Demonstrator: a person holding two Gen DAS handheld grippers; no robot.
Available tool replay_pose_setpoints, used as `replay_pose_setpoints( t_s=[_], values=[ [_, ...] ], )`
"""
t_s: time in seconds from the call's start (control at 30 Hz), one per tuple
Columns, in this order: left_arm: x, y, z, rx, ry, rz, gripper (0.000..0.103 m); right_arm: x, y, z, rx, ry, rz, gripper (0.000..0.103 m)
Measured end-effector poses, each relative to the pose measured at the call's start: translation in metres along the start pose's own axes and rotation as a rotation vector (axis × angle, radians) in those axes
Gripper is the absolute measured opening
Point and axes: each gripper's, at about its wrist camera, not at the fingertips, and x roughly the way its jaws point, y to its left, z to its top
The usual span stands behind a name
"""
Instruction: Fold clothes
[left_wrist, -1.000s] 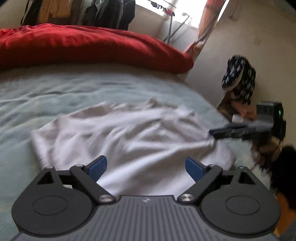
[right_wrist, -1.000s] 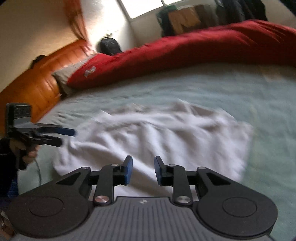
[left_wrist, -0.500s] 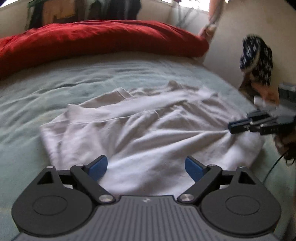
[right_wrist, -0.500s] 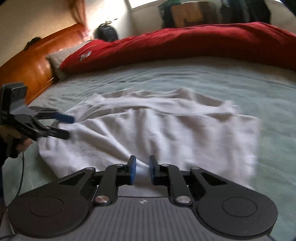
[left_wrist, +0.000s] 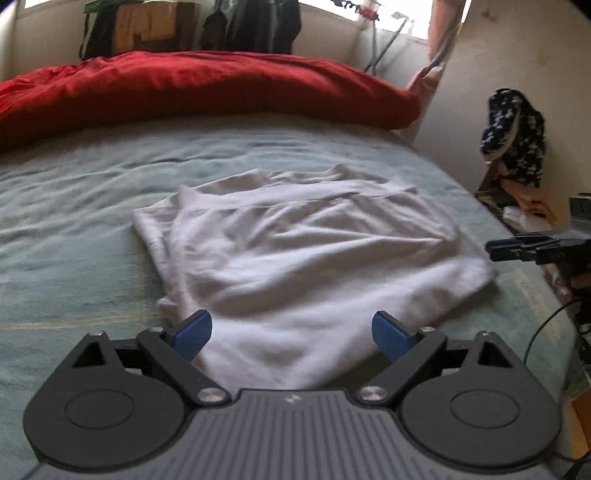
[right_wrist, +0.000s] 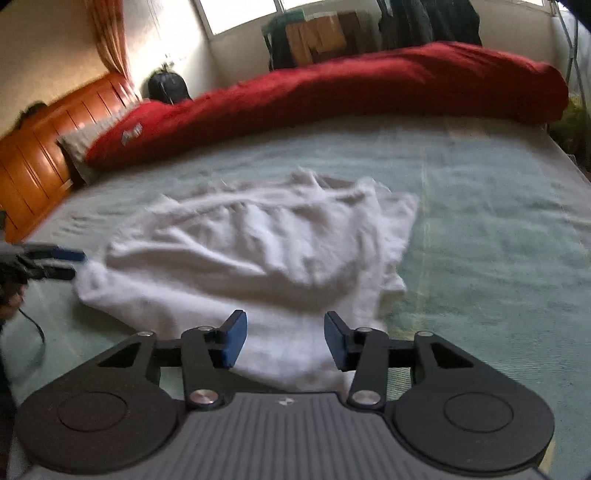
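Observation:
A white garment (left_wrist: 314, 251) lies folded and wrinkled on the pale green bed sheet (left_wrist: 74, 221). My left gripper (left_wrist: 291, 332) hangs over its near edge, open wide, with nothing gripped. In the left wrist view my right gripper (left_wrist: 517, 249) sits just off the garment's right corner. In the right wrist view the garment (right_wrist: 258, 251) lies ahead of my right gripper (right_wrist: 284, 341), whose jaws are opening with only cloth below the gap and no pad pressing on it. My left gripper (right_wrist: 55, 260) shows at the left, beside the garment's corner.
A red duvet (left_wrist: 184, 85) is bunched along the far side of the bed. A wooden headboard (right_wrist: 33, 155) and a grey pillow (right_wrist: 81, 144) stand at the left. Dark patterned clothes (left_wrist: 517, 140) hang off the bed's right side, and a cable (left_wrist: 546, 321) trails there.
The right gripper's jaws narrowed, then spread apart. In the left wrist view it has come off the garment's right corner. Both views have swung sideways across the garment.

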Motion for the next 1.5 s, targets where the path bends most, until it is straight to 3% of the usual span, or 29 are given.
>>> replay_pose_setpoints(
  t_s=[0.07, 0.17, 0.33, 0.43, 0.57, 0.73, 0.8, 0.9, 1.0, 1.1, 1.23, 1.37, 1.43, 1.5],
  values=[
    [0.008, -0.008, -0.001, -0.03, -0.004, -0.045, 0.093, 0.0, 0.006, 0.004, 0.054, -0.021, 0.048, 0.052],
    [0.024, -0.018, -0.001, -0.101, -0.004, -0.131, 0.093, 0.023, 0.02, 0.009, 0.151, -0.014, 0.19, 0.053],
    [0.048, -0.014, 0.0, -0.291, 0.036, -0.246, 0.093, 0.084, 0.046, 0.01, 0.338, 0.088, 0.367, 0.055],
    [0.049, 0.001, -0.007, -0.347, 0.07, -0.184, 0.093, 0.103, 0.05, 0.005, 0.371, 0.126, 0.319, 0.055],
    [0.023, 0.028, -0.024, -0.367, 0.061, -0.106, 0.093, 0.077, 0.03, -0.005, 0.378, 0.085, 0.223, 0.055],
    [-0.002, 0.053, -0.035, -0.416, 0.043, -0.101, 0.094, 0.035, -0.01, -0.02, 0.384, 0.056, 0.078, 0.055],
    [-0.007, 0.046, -0.031, -0.383, 0.042, -0.082, 0.094, 0.025, -0.021, -0.025, 0.413, 0.053, 0.062, 0.056],
    [-0.007, 0.025, -0.021, -0.324, 0.031, -0.129, 0.094, 0.013, -0.019, -0.026, 0.416, 0.029, 0.073, 0.066],
    [0.0, -0.005, -0.01, -0.21, 0.016, -0.141, 0.094, 0.014, -0.003, -0.02, 0.375, 0.008, 0.117, 0.066],
    [0.015, -0.024, -0.009, -0.146, 0.047, -0.126, 0.094, 0.028, 0.012, -0.015, 0.324, 0.041, 0.117, 0.068],
    [0.028, -0.016, -0.023, -0.147, 0.123, -0.048, 0.094, 0.036, 0.007, -0.025, 0.314, 0.085, 0.081, 0.068],
    [0.006, -0.001, -0.034, -0.149, 0.111, -0.017, 0.094, 0.008, -0.013, -0.036, 0.354, 0.056, 0.034, 0.069],
    [-0.007, -0.005, -0.035, -0.089, 0.089, 0.025, 0.094, -0.007, -0.019, -0.039, 0.346, 0.044, -0.006, 0.073],
    [-0.015, -0.02, -0.037, 0.041, 0.072, 0.08, 0.094, -0.021, -0.016, -0.038, 0.303, 0.031, -0.05, 0.074]
  ],
)
